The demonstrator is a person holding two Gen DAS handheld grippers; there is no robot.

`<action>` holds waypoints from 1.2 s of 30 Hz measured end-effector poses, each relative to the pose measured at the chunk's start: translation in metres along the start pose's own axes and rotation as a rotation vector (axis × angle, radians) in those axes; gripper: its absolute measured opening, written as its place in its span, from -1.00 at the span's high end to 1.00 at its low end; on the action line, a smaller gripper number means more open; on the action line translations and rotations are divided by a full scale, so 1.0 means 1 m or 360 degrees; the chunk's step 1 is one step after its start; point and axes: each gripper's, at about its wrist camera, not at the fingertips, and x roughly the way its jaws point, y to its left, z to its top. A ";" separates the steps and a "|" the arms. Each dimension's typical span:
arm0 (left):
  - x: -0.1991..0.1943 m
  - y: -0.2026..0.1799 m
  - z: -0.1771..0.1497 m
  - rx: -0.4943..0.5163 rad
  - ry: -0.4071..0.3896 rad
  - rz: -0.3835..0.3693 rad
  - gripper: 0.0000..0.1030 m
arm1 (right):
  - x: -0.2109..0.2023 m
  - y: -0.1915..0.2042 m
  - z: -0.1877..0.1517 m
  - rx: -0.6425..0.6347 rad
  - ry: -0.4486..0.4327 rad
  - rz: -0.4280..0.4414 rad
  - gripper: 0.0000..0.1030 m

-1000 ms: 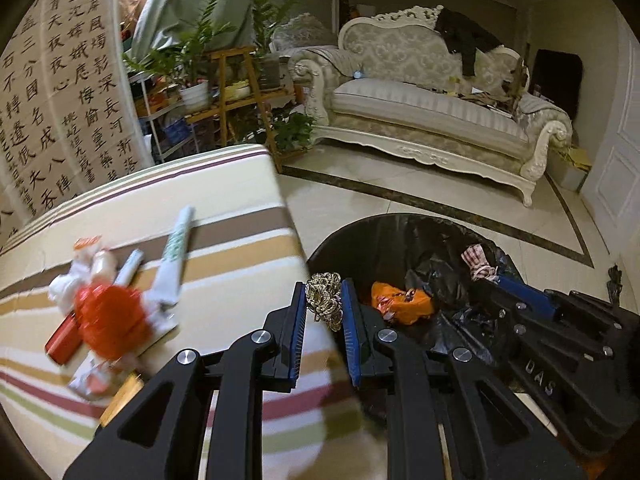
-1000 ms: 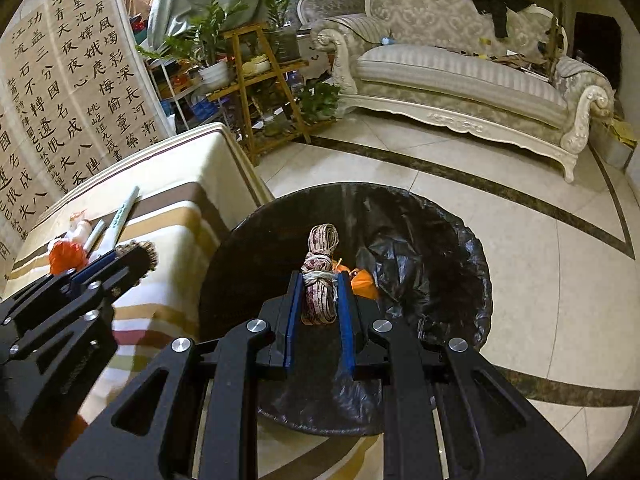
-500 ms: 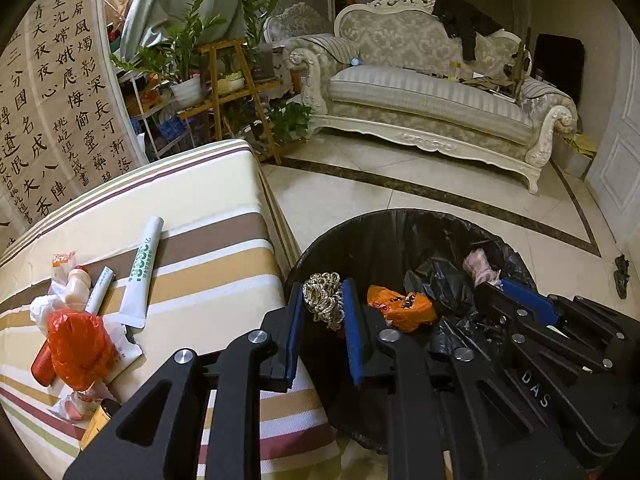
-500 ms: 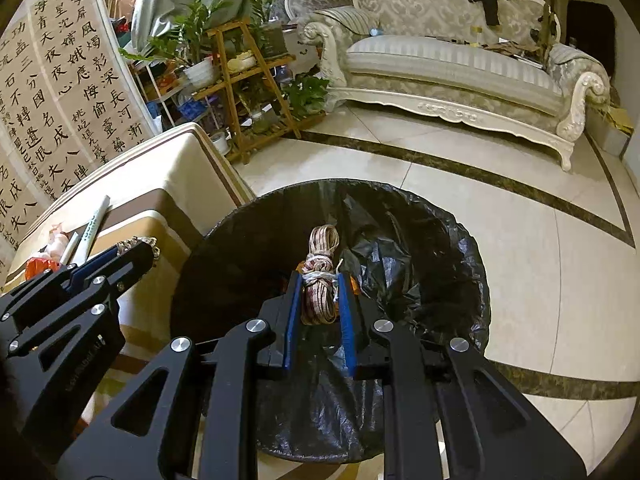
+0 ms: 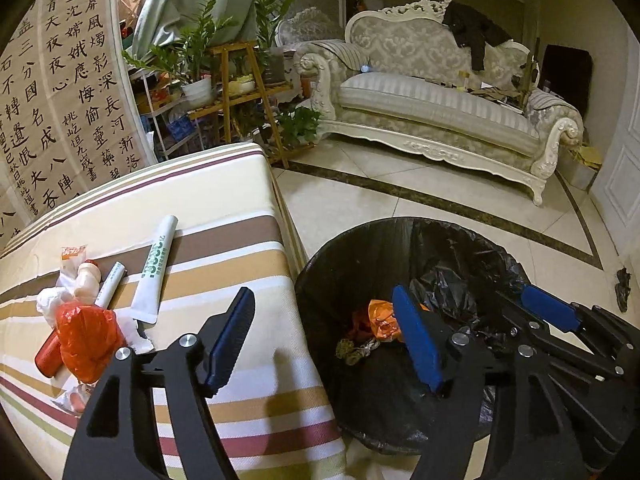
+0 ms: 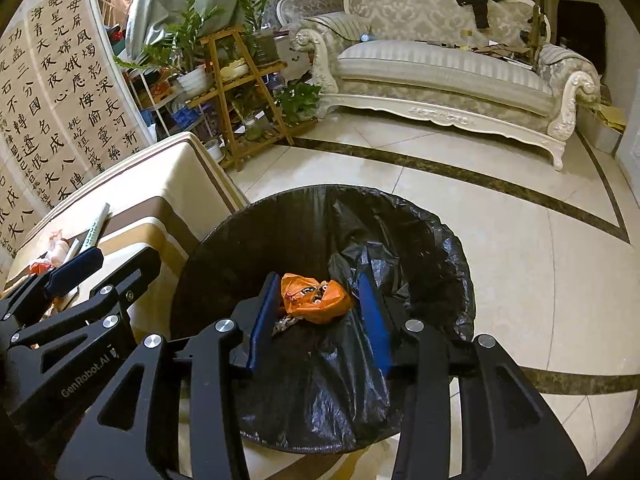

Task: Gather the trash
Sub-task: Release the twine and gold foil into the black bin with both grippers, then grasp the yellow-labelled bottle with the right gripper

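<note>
Hanging over the bin [image 5: 320, 280], both hand-held grippers are opening with nothing between their pads. The left hand-held gripper [image 5: 324, 338] stands wide, one pad over the bench [image 5: 224, 200], the other over the bin's mouth. The right hand-held gripper [image 6: 322, 320] is parted less, framing the orange bag [image 6: 316, 298] that lies on the black liner at the bin's bottom. A gold chain [image 5: 356, 350] lies just at 7 o'clock of that bag in the left view, touching it.

On the striped bench, at 9 o'clock of the bin, more trash waits: a white tube [image 5: 156, 270] with its long axis running from 1 to 7 o'clock, cap end far; a thinner tube [image 5: 110, 284] beside it, parallel; a red bag [image 5: 88, 342] over crumpled paper. Nothing lies between this pile and the bin.

A sofa [image 5: 440, 108] and plant stand [image 5: 240, 92] stand at 12 o'clock, well apart.
</note>
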 end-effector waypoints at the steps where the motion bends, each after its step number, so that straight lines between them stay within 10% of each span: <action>1: -0.001 0.000 0.000 0.0000 -0.0003 0.0001 -0.39 | 0.000 0.000 0.000 0.0001 -0.0001 -0.0001 0.21; 15: -0.035 0.028 -0.010 -0.0047 -0.0044 0.0025 -0.42 | -0.020 0.018 -0.006 -0.0033 -0.0017 0.0029 0.15; 36: -0.102 0.197 -0.084 -0.0445 -0.0026 0.0446 -0.42 | -0.041 0.169 -0.039 -0.0392 0.0032 0.0323 -0.06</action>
